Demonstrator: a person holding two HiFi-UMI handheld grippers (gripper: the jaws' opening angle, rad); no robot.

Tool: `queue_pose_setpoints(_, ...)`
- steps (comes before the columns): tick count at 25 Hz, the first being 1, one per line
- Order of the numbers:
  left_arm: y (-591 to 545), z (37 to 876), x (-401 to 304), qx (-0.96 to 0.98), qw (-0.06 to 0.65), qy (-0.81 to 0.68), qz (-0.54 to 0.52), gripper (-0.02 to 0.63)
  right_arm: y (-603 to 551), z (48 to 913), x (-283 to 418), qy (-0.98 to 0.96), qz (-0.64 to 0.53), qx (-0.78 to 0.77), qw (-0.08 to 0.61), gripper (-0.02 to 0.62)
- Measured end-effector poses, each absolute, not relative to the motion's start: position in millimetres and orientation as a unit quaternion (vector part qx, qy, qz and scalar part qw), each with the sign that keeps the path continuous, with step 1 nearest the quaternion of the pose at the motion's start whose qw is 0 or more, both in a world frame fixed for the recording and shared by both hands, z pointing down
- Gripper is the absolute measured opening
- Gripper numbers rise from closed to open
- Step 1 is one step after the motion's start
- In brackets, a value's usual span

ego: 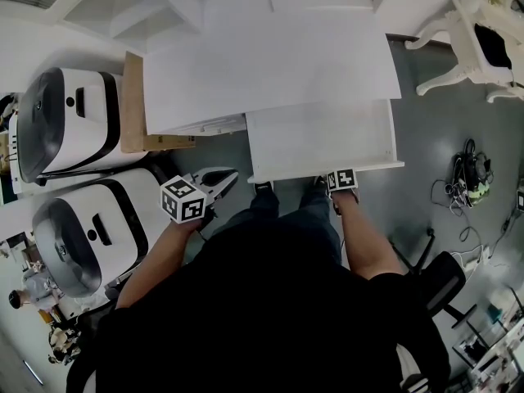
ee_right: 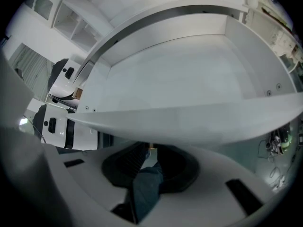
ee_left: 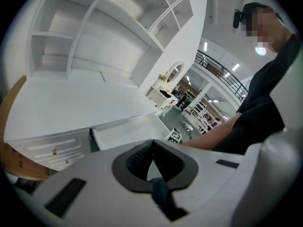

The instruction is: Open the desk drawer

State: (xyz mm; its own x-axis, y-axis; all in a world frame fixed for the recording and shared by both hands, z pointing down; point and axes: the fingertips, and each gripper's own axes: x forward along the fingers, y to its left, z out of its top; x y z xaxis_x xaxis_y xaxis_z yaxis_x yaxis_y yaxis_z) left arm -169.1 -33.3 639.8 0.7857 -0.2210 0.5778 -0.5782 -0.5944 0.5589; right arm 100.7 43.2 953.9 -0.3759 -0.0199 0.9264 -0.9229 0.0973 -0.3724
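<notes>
Dark shirt (ego: 270, 318) fills the near part of the head view, so that's the closest thing. Just beyond it I read the left claw (ego: 228, 175) as closed: tips together, nothing between them. It hangs off the near-left corner of the drawer (ego: 319, 137) and touches neither the drawer nor the table (ego: 270, 64).

I read the right claw (ee_right: 151, 150) as closed on the small brass knob (ee_right: 151, 146) under the drawer's front panel, with a pad on either side of it. Its marker cube (ego: 341, 179) sits right against the front edge, toward the right end.

The drawer is pulled out toward me from under the right half of the white table, its white floor exposed and the front panel on the near side. Left of it, small drawers (ee_left: 53, 151) with brass knobs sit flush under the tabletop.

- Wooden panel (ego: 133, 105): leans at the table's left end.
- Two white-and-black machines (ego: 65, 121): stand on the floor further left.
- White chair (ego: 475, 31): far right.
- Cables (ego: 471, 178): on the floor at right.
</notes>
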Motion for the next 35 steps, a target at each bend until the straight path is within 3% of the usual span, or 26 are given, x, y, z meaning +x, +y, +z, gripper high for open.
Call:
queue_pose_setpoints(4,-37.3,639.6,-166.7,0.864,0.387,-0.233,0.223,0.008,50.5,946.4,104.7,-0.616,0.559,0.382,0.403,0.078)
queue_pose_setpoints(6,-39.3,638.9,-163.9,0.866,0.387,-0.231,0.217,0.009,54.7,941.1,109.6,-0.613,0.558,0.385,0.405,0.034)
queue_pose_setpoints(19,-66.7,630.0,-139.7,0.885,0.371,-0.204,0.193,0.009,56.1,877.0,139.2,-0.623,0.544,0.423,0.37,0.015)
queue_pose_setpoints(35,-94.7,600.9,-103.6,0.911,0.337,-0.165,0.17,0.009,-11.0,742.1,183.7,-0.667,0.459,0.528,0.257,0.003)
